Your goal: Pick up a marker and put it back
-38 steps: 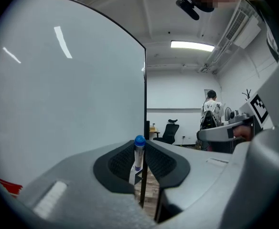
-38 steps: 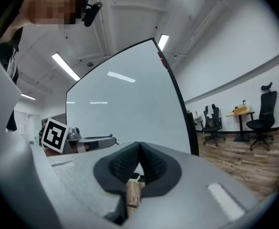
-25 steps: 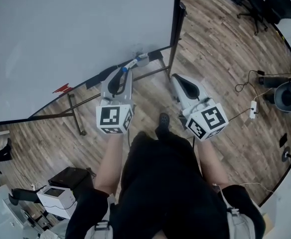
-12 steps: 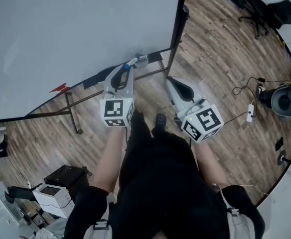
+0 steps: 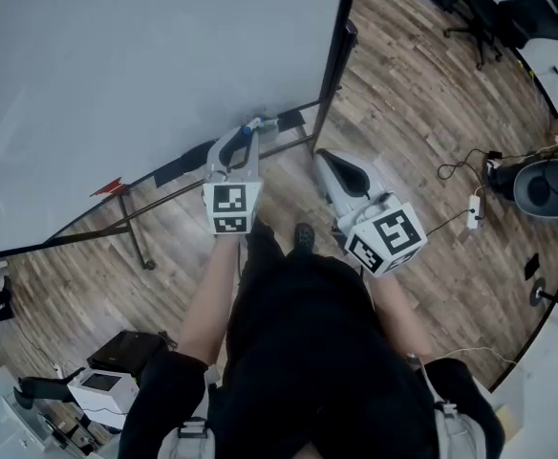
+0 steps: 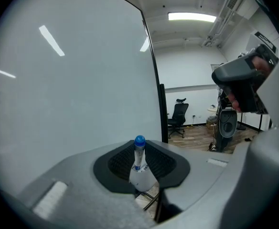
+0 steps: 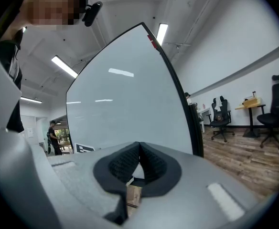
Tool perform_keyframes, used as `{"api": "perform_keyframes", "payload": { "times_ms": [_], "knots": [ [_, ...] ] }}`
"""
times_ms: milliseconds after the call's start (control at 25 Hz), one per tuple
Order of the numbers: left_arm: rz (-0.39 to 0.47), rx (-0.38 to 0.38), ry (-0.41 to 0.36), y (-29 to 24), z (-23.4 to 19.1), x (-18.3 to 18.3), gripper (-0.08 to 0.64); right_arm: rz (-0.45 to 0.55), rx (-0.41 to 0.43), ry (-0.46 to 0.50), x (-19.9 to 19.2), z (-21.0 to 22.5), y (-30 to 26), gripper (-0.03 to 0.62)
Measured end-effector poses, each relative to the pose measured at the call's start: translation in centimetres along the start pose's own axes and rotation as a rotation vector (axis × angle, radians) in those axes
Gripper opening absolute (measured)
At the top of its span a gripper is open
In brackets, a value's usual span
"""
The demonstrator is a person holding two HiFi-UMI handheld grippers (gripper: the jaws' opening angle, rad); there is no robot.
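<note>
A white marker with a blue cap (image 6: 139, 157) is being gripped in the left tool (image 5: 244, 132), its long axis lying along the jaws, cap pointing ahead at the large white whiteboard (image 5: 145, 65). The right tool (image 7: 139, 152) is being held closed and empty alongside, above the wooden plank floor (image 5: 432, 122).

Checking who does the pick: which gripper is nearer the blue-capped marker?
Left. The left gripper is clamped on the marker; the right gripper hangs shut and empty off to its right.
</note>
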State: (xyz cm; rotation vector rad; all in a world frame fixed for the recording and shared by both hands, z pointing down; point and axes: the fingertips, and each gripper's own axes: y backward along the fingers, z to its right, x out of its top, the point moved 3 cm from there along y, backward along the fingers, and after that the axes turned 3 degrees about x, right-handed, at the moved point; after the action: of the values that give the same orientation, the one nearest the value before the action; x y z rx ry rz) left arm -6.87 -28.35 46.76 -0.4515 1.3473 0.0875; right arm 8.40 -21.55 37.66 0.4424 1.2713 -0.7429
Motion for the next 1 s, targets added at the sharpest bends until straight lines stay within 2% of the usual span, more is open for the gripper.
{"api": "perform_keyframes", "payload": {
  "times_ms": [600, 1000],
  "knots": [
    [-0.063, -0.028, -0.019, -0.7, 0.6, -1.9, 0.078, 0.002, 0.011, -0.024, 0.0, 0.2, -0.5, 0.002],
    [-0.076, -0.047, -0.015, -0.7, 1.1, -2.1, 0.097, 0.004, 0.003, -0.020, 0.1, 0.2, 0.2, 0.002]
  ]
}}
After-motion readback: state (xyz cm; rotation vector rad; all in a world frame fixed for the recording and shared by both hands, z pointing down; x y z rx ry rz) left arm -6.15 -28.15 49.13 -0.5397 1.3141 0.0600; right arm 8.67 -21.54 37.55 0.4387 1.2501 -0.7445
